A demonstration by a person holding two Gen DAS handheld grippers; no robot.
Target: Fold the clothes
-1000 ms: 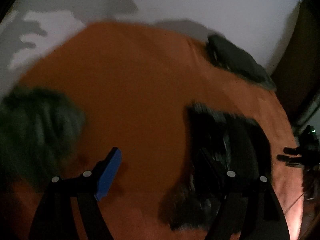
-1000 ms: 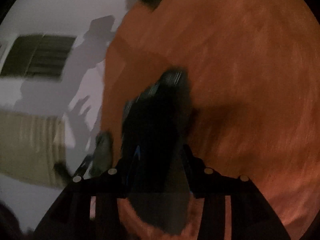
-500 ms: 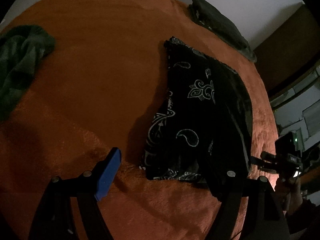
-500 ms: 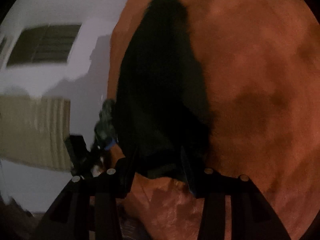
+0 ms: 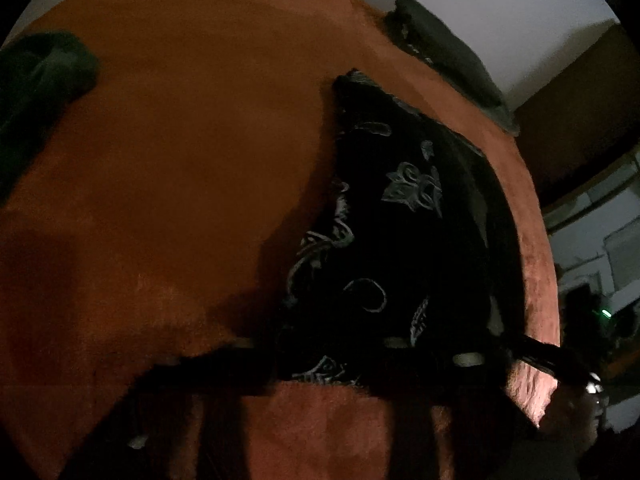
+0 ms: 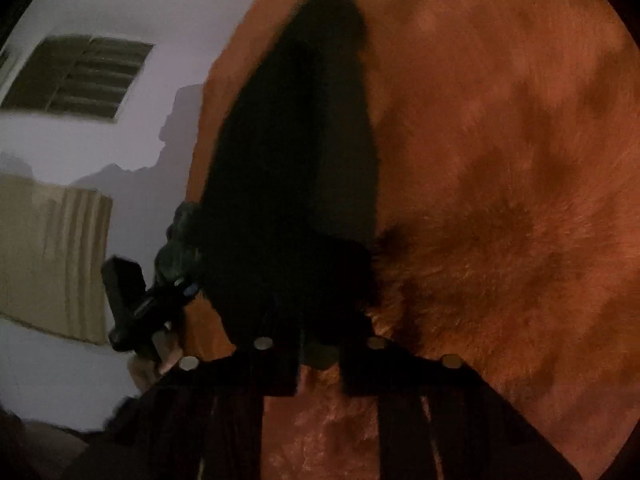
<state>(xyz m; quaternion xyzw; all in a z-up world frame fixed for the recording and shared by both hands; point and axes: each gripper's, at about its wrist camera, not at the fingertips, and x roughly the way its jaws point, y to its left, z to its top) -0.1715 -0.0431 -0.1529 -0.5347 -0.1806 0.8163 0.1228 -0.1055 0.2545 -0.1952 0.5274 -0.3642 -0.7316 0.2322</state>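
A black garment with a pale paisley print lies stretched out lengthwise on the orange blanket. My left gripper is closed on its near hem; the dark fingers merge with the cloth. In the right wrist view the same garment looks plain black, and my right gripper is shut on its near edge. The right gripper shows at the right edge of the left wrist view. The left gripper shows at the left of the right wrist view.
A dark green garment lies bunched at the blanket's left edge. A dark grey garment lies at the far edge by the white wall. A vent and a beige curtain are on the wall.
The garment has been laid out long on the blanket. My left gripper, open half a second ago, has closed on the hem. The right gripper keeps its hold.
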